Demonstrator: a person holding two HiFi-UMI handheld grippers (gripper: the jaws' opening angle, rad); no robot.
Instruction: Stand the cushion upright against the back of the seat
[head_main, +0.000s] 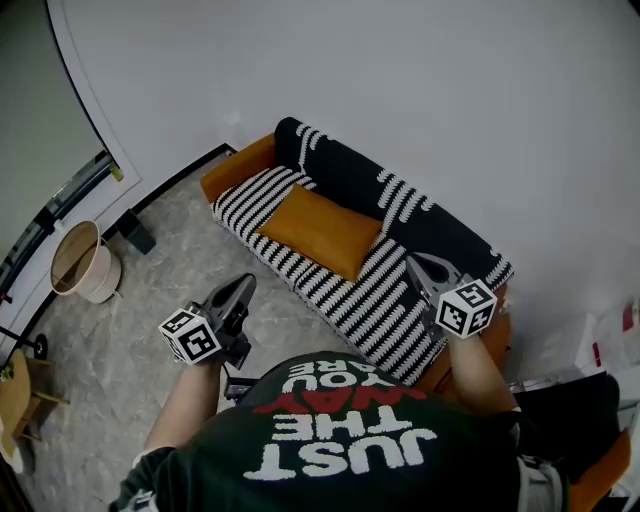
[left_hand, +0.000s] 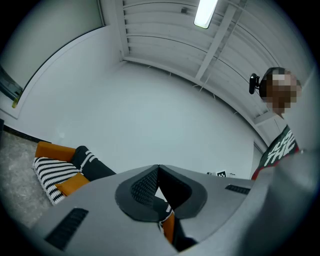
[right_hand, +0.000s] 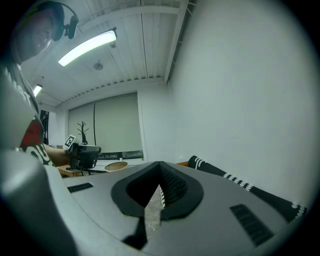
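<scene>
An orange cushion (head_main: 320, 232) lies flat on the seat of a black-and-white striped sofa (head_main: 385, 300), its far edge near the dark backrest (head_main: 420, 215). My left gripper (head_main: 243, 283) hovers over the floor in front of the sofa, shut and holding nothing. At the sofa's near end, my right gripper (head_main: 413, 262) hangs above the seat, also shut and holding nothing. In the left gripper view, the cushion (left_hand: 73, 183) and sofa (left_hand: 55, 170) show low at the left, beyond the closed left gripper (left_hand: 158, 166). The right gripper view has the right gripper (right_hand: 160, 163) closed, with the backrest (right_hand: 240, 185) to its right.
A round wooden basket (head_main: 82, 262) stands on the grey floor at the left, a small dark box (head_main: 136, 232) by the wall beside it. A wooden stool (head_main: 18, 395) sits at the far left edge. A white wall runs behind the sofa.
</scene>
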